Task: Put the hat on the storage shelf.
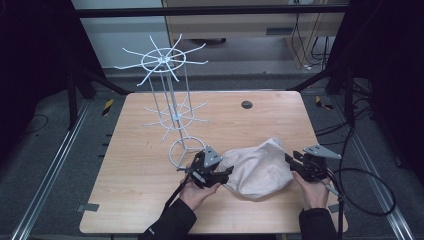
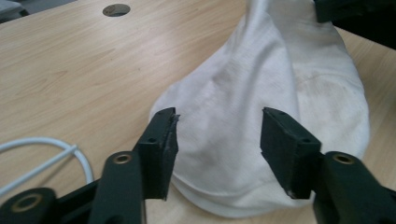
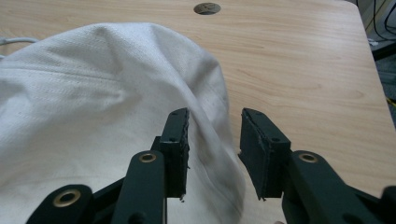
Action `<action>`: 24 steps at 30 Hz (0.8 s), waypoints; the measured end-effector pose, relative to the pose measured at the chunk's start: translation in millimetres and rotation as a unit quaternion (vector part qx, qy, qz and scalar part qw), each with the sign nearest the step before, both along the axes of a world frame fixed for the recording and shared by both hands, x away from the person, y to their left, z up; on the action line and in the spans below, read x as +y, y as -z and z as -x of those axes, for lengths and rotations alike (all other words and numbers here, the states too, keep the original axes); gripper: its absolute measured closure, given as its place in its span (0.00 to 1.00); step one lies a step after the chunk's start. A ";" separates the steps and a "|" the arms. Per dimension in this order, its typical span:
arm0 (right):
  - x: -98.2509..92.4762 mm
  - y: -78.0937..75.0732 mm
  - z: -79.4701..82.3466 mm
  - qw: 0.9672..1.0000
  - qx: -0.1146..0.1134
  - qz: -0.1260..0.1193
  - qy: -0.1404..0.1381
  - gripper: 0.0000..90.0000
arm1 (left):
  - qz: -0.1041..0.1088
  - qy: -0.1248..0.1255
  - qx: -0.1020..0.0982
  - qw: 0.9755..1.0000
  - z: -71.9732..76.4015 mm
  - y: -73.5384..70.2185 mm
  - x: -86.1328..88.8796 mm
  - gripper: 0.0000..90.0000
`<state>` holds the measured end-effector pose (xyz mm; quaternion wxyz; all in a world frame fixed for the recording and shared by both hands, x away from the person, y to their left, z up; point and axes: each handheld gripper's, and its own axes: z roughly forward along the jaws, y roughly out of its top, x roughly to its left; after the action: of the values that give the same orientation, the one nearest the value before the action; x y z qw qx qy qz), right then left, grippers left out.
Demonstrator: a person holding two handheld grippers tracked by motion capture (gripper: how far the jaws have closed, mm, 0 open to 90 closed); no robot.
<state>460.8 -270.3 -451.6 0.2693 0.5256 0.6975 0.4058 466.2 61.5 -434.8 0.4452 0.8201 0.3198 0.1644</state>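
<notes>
Pale wood-grain table (image 1: 150, 165) with rounded corners stands on grey carpet, dark frame rails around it. Toward its far left stands a white wire rack (image 1: 169, 100), two tiers of thin spokes on slim rods above a ring base, close behind the left gripper (image 1: 227, 172). A round dark cable hole (image 1: 246, 104) sits near the far edge. At the near middle lies a cream cloth cap (image 1: 260, 167), soft, creased, faintly stained, slumped on the table between both tools. Left gripper's black jaws stand wide apart, just off the cap's edge. The right gripper (image 1: 289, 159) has its jaws parted, the cap's edge lying loose between them.
</notes>
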 end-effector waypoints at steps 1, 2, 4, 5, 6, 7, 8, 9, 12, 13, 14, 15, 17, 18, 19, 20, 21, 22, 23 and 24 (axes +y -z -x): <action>-3.6 0.3 7.5 1.000 0.009 -0.006 0.003 0.69 | 0.003 0.006 0.007 1.000 -10.5 4.4 0.1 0.45; -3.8 2.4 10.4 1.000 0.013 0.001 -0.001 0.68 | 0.004 0.012 0.013 1.000 -15.3 6.9 -0.1 0.43; -2.4 8.2 16.0 1.000 0.026 0.017 -0.005 0.67 | -0.004 0.016 0.016 1.000 -21.5 11.9 -3.8 0.40; -2.1 10.9 18.1 0.999 0.033 0.019 -0.006 0.66 | -0.009 0.020 0.014 1.000 -23.7 14.2 -6.2 0.39; -1.9 12.9 20.2 0.999 0.037 0.020 -0.005 0.66 | -0.009 0.020 0.014 1.000 -23.7 14.2 -6.2 0.37; -1.8 13.8 22.4 0.999 0.041 0.023 -0.004 0.65 | -0.025 0.022 0.006 0.999 -26.1 18.2 -11.0 0.36; -1.9 14.7 23.8 0.999 0.042 0.023 -0.004 0.64 | -0.033 0.021 0.003 0.999 -28.0 21.2 -13.6 0.35; -1.9 14.7 23.8 0.999 0.042 0.023 -0.004 0.64 | -0.033 0.021 0.003 0.999 -28.0 21.2 -13.6 0.34; -2.4 18.3 32.7 0.998 0.053 0.028 -0.003 0.65 | -0.033 0.030 0.020 0.999 -31.8 29.0 -18.6 0.35; -2.7 20.2 32.9 0.998 0.057 0.029 -0.004 0.66 | -0.045 0.031 0.023 0.998 -32.7 34.1 -21.8 0.36; -2.7 22.0 32.2 0.998 0.061 0.030 -0.005 0.67 | -0.048 0.032 0.026 0.998 -33.1 36.0 -22.7 0.39; -2.7 22.0 32.2 0.998 0.061 0.030 -0.005 0.67 | -0.048 0.032 0.026 0.998 -33.1 36.0 -22.7 0.42; -3.3 23.9 27.0 0.997 0.067 0.028 -0.004 0.75 | -0.040 0.030 0.037 0.998 -33.9 36.7 -21.7 0.48; -4.3 23.9 24.7 0.997 0.065 0.028 -0.003 0.79 | -0.040 0.030 0.037 0.998 -33.9 36.7 -21.7 0.54; -4.7 23.5 22.9 0.997 0.069 0.020 0.000 0.82 | -0.037 0.033 0.045 0.998 -34.4 34.8 -19.8 0.61; -5.6 24.0 20.2 0.997 0.069 0.018 -0.002 0.86 | -0.032 0.037 0.054 0.997 -34.0 34.7 -19.5 0.71; -5.8 24.3 17.6 0.997 0.072 0.014 -0.003 0.89 | -0.035 0.040 0.058 0.997 -33.1 35.0 -19.6 0.80; -5.8 24.3 17.6 0.997 0.072 0.014 -0.003 0.89 | -0.035 0.040 0.058 0.997 -33.1 35.0 -19.6 0.86; -5.7 24.8 12.0 0.997 0.072 0.008 -0.005 0.95 | -0.044 0.042 0.052 0.997 -31.4 35.5 -20.3 0.89; -5.7 24.8 12.0 0.997 0.072 0.008 -0.005 0.95 | -0.047 0.042 0.046 0.997 -29.2 35.7 -21.0 0.89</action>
<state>448.9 -276.0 -476.4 0.2203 0.5481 0.7208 0.3627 495.4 40.6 -470.5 0.3977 0.8594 0.2969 0.1227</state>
